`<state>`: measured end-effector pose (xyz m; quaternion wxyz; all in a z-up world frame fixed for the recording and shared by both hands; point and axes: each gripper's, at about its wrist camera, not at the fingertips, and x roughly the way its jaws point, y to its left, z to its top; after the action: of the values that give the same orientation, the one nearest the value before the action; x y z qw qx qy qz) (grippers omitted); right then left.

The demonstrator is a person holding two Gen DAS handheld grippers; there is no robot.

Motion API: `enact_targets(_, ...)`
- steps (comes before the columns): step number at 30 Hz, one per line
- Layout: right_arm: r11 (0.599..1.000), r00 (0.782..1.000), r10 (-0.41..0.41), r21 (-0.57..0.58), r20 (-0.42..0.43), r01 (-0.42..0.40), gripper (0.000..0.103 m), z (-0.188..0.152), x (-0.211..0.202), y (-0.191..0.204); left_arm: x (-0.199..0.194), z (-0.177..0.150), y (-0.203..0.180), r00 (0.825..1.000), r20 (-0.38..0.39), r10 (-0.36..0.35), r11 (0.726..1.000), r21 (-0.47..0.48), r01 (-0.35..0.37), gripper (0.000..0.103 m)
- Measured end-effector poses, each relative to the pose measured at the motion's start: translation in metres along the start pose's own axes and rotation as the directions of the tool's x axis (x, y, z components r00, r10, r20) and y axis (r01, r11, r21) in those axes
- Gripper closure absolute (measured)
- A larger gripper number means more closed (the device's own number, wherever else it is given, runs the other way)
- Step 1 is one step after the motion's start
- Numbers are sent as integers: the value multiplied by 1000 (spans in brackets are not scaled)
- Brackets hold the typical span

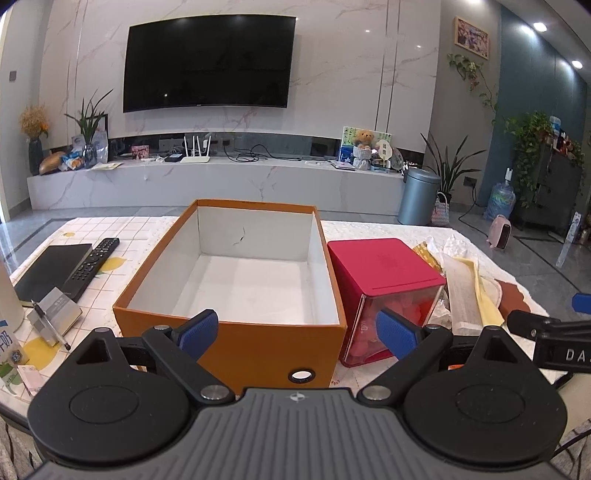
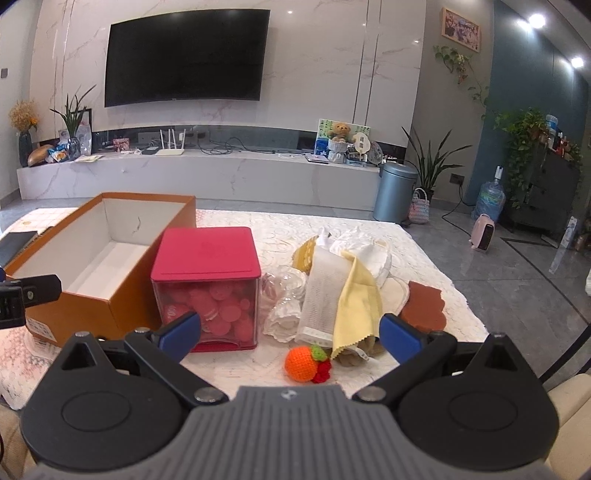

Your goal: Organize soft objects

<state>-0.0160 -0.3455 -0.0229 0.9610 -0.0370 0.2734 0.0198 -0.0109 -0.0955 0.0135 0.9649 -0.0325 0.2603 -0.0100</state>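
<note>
Remote control (image 1: 95,263) beside black notebook (image 1: 51,271); television (image 1: 207,61) on marble wall

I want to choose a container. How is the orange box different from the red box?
The orange box is open on top and empty; the red box has a lid on and red round pieces inside. The orange box is longer and cardboard-like; the red box has see-through walls. Both stand side by side on the table.

This is a home living room. A large wall-mounted television (image 1: 208,62) hangs on a marble-look wall above a long low media shelf (image 1: 218,181) carrying a router (image 1: 195,149), a teddy bear (image 1: 364,140) and vases. Houseplants (image 2: 430,162), a pedal bin (image 2: 393,192), a framed picture (image 2: 461,29) and a water jug (image 2: 488,201) stand around the glossy tiled floor.
</note>
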Motion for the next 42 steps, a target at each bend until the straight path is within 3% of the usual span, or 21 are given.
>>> enact_targets(18, 1000, 999, -26, -5, -39, 26, 2, -7, 10, -7, 10, -13, -5, 999, -6, 48, 999, -10, -48, 0)
enact_targets(42, 998, 998, -39, -56, -39, 37, 2, -7, 12, 4, 11, -14, -4, 999, -13, 37, 999, -10, -37, 0)
